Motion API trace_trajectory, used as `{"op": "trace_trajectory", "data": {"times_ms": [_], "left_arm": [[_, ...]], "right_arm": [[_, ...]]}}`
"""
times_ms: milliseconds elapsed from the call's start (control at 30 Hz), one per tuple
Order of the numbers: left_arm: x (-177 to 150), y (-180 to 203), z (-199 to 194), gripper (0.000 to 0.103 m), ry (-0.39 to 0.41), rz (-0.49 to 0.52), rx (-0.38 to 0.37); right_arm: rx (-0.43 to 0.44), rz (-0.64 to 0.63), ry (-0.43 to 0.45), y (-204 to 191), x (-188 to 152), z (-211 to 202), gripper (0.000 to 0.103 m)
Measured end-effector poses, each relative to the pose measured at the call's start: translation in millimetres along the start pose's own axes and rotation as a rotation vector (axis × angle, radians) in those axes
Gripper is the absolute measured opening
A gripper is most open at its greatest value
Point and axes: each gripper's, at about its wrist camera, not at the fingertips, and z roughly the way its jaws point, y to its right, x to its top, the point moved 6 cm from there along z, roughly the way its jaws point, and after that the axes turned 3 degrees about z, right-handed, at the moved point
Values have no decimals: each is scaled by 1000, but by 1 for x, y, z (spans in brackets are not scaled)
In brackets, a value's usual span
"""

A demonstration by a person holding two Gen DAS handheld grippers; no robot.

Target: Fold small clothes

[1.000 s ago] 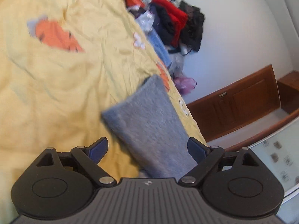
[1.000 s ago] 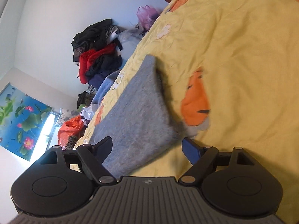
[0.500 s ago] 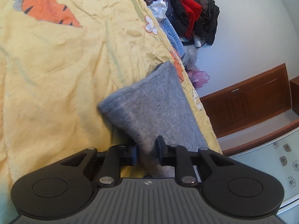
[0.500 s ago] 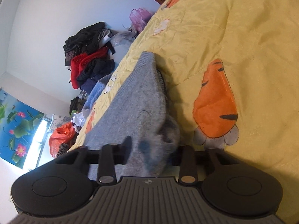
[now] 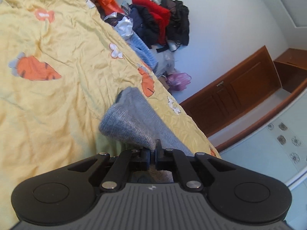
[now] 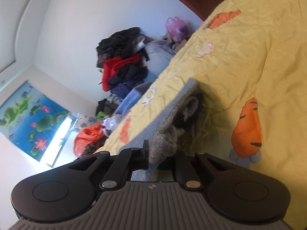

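A small grey knit garment lies on a yellow bedsheet printed with carrots, its near edge raised and bunched. My left gripper has its jaws closing tight on one near corner, and the pads press the knit. In the right wrist view the same grey garment runs away from me over the sheet. My right gripper is closing on a thick bunch of the other near corner, with fabric squeezed between the fingers. The far end still rests on the bed.
A heap of red, black and navy clothes is piled against the wall beyond the bed, also seen as the clothes heap. A purple bag and a wooden cabinet lie past the bed's edge. An orange bag sits under a lotus picture.
Both grippers went from wide open around the flat garment to shut on its near edge. Both have risen, and the near edge has lifted and bunched up off the sheet.
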Motion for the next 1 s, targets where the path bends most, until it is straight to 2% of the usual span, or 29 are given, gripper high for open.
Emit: {"op": "trace_trajectory", "data": {"times_ms": [133, 233, 300, 367, 433, 500, 567, 600, 633, 667, 733, 800, 867, 967, 1000], "left_arm": [[-31, -20, -46, 4, -61, 7, 27], [-62, -45, -57, 4, -145, 32, 93], [-72, -58, -60, 5, -151, 60, 140], [-70, -59, -66, 8, -148, 115, 151], [-59, -55, -78, 11, -108, 180, 177], [-41, -48, -96, 13, -30, 266, 189], [-16, -38, -104, 28, 77, 345, 229], [-2, -31, -101, 51, 124, 375, 242], [9, -24, -92, 79, 142, 403, 245], [18, -17, -76, 82, 139, 438, 248], [29, -2, -38, 81, 121, 524, 233], [35, 6, 12, 80, 67, 602, 266], [40, 7, 61, 80, -42, 608, 267], [42, 2, 119, 70, -149, 579, 286], [40, 2, 132, 58, -170, 586, 287]], "right_arm": [[20, 18, -65, 7, -28, -47, 14], [-26, 81, -126, 34, -59, -68, 14], [-75, 108, -162, 53, -75, -68, 16], [-137, 122, -187, 67, -84, -66, 24], [-166, 87, -147, 64, -77, -72, 36], [-165, 30, -49, 56, -53, -87, 67], [-149, -41, 35, 46, -23, -93, 72], [-146, -69, 50, 42, -9, -90, 72], [-151, -102, 51, 40, 6, -80, 72], [-160, -136, 43, 38, 16, -67, 72], [-188, -192, 17, 38, 35, -32, 71], [-213, -250, -42, 37, 45, 8, 69], [-253, -287, -98, 36, 49, 46, 68], [-276, -348, -167, 32, 46, 90, 66], [-291, -369, -183, 32, 44, 100, 64]]}}
